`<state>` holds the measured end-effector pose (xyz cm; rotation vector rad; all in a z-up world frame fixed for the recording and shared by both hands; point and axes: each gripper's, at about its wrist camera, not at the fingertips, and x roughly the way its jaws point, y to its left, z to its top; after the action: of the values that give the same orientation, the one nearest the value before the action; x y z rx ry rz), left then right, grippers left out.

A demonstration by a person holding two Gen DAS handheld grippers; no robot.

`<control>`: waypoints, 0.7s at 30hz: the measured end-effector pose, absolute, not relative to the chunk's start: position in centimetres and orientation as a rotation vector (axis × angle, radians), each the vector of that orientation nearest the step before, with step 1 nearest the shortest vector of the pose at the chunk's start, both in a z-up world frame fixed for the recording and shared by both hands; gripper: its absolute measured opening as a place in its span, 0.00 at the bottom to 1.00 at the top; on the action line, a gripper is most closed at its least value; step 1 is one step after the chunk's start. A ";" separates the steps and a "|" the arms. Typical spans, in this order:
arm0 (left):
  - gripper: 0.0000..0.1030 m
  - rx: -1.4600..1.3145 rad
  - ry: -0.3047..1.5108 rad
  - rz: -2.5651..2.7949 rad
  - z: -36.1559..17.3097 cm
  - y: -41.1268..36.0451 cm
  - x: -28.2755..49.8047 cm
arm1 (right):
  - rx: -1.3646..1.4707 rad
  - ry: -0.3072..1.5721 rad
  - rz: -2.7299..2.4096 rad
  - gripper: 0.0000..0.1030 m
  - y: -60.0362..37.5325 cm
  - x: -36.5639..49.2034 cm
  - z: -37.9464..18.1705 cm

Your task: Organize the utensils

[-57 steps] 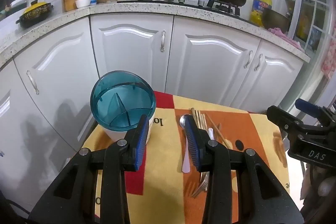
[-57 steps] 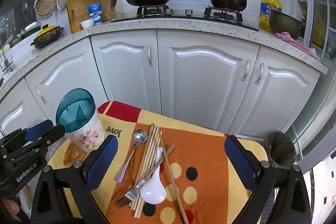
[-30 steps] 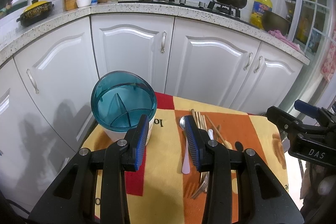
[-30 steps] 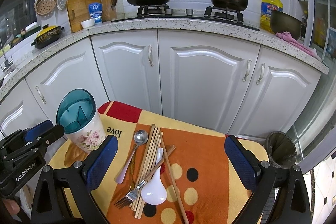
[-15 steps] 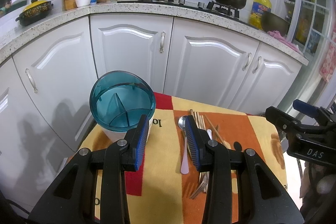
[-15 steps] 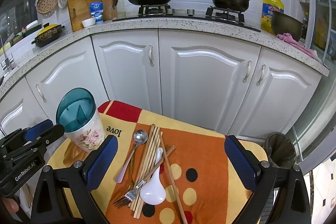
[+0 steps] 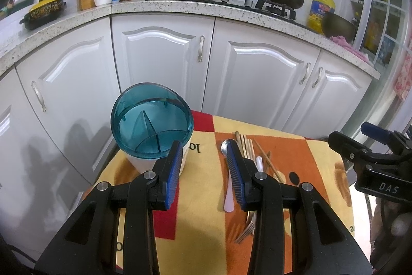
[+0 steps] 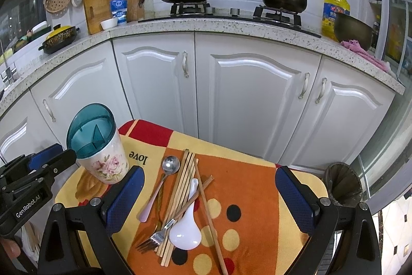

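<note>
Teal-lidded floral ceramic utensil holder (image 8: 96, 146) stands left, beside the half-open, empty left gripper (image 7: 203, 172). Rightward, the steel spoon, wooden chopsticks and white ladle pile (image 8: 180, 197) lies lengthwise between the wide-open right gripper (image 8: 209, 197) fingers, nearer it.

Nothing on my table (image 8: 257, 187) has shifted; only my left gripper (image 7: 203, 166) has drifted a touch, its view sliding slightly.

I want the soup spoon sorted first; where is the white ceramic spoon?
In the right wrist view, the white ceramic spoon lies on the mat's orange patch, bowl nearest the camera, beside the chopsticks, with the fork at its left.
</note>
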<state>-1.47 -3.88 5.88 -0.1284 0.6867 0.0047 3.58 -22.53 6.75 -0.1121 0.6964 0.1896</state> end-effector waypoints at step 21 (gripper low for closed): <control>0.34 -0.136 0.727 0.012 4.4 -3.2 -0.9 | -0.122 0.734 0.211 0.98 -22.4 4.0 5.3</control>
<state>-0.87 -3.19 4.40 -0.1365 0.7268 0.0120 3.99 -22.45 5.25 -0.1222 0.7336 0.2111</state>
